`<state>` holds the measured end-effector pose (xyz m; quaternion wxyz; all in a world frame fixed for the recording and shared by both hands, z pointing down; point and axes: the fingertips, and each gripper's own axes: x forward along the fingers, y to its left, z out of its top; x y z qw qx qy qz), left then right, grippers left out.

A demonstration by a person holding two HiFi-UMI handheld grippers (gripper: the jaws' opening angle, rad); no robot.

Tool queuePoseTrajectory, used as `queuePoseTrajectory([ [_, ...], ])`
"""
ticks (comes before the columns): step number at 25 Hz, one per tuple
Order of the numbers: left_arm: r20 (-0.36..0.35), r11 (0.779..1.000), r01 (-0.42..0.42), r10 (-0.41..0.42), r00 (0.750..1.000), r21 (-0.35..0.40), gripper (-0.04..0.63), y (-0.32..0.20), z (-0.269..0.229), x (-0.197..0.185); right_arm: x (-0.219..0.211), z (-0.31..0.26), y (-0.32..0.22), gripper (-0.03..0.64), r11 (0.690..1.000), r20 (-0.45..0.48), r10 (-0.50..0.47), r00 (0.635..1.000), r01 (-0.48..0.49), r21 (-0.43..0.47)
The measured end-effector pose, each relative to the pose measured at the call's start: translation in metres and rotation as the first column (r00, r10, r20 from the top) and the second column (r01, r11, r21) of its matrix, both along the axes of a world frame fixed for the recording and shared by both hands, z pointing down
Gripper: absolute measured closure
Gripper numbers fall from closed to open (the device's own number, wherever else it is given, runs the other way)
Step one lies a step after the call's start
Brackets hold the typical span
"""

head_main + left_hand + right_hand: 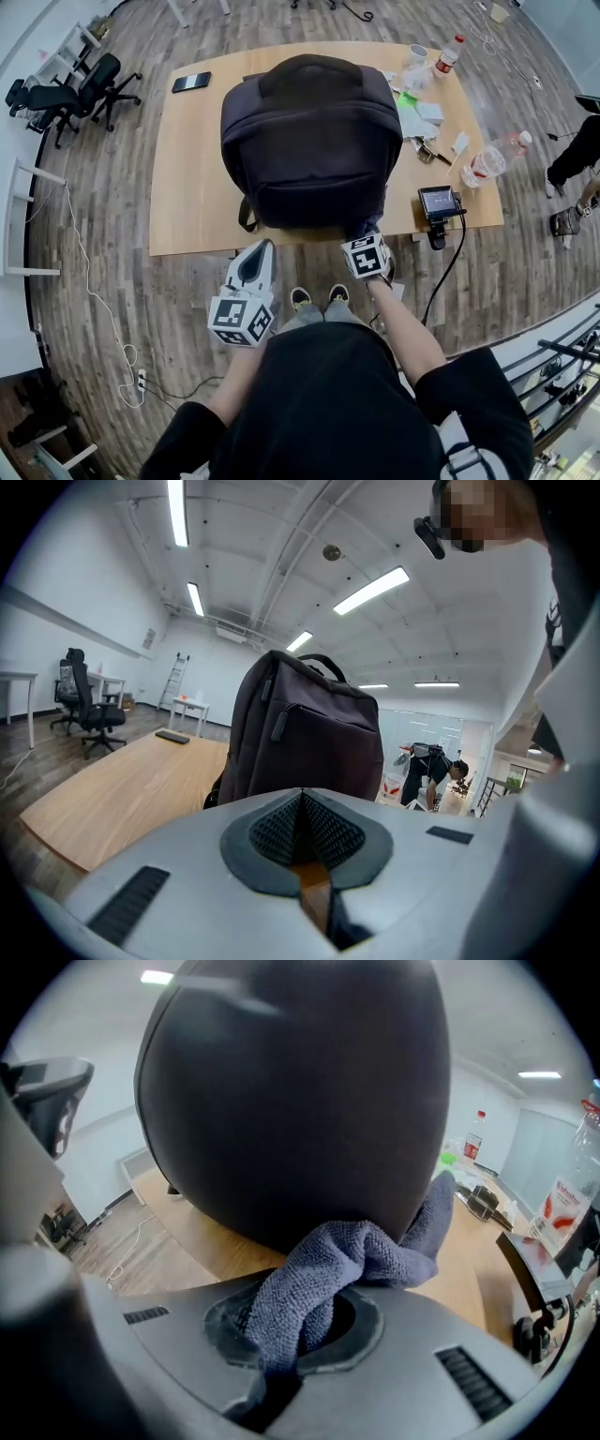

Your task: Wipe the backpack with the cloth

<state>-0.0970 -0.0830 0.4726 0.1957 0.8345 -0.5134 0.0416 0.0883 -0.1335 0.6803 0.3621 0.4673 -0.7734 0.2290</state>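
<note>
The person's dark shirt (pixel 319 394) fills the bottom of the head view, and both arms reach forward from it. The left gripper (pixel 261 251) hovers just before the table edge, with its jaws pressed together and nothing between them. The right gripper (pixel 300 1330) pinches a grey-blue cloth (pixel 356 1260) tightly. The cloth bunches against the low front of the black backpack (pixel 309 141). The backpack stands upright in the middle of the wooden table (pixel 187 187). Farther on the table lie a phone (pixel 191 82) at the left and a bottle (pixel 450 54) at the right.
</note>
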Motion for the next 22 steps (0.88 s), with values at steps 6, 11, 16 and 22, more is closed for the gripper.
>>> queuePoseTrajectory([
  [6, -0.001, 0.999, 0.040, -0.040, 0.999, -0.006, 0.578, 0.004, 0.003, -0.016, -0.040, 0.000, 0.006, 0.583, 0.999, 0.055, -0.039, 0.998, 0.040, -0.021],
  [11, 0.002, 0.997, 0.082, -0.082, 0.997, -0.005, 0.578, 0.010, 0.002, -0.034, -0.086, -0.004, 0.012, 0.583, 0.996, 0.108, -0.086, 0.990, 0.089, -0.029],
  [16, 0.007, 0.993, 0.118, -0.118, 0.993, -0.005, 0.578, 0.016, 0.001, -0.050, -0.123, -0.011, 0.015, 0.583, 0.989, 0.159, -0.143, 0.977, 0.147, -0.016],
  [22, 0.007, 0.989, 0.147, -0.147, 0.989, -0.002, 0.578, 0.020, -0.002, -0.062, -0.178, -0.039, 0.021, 0.583, 0.965, 0.242, -0.259, 0.935, 0.259, 0.033],
])
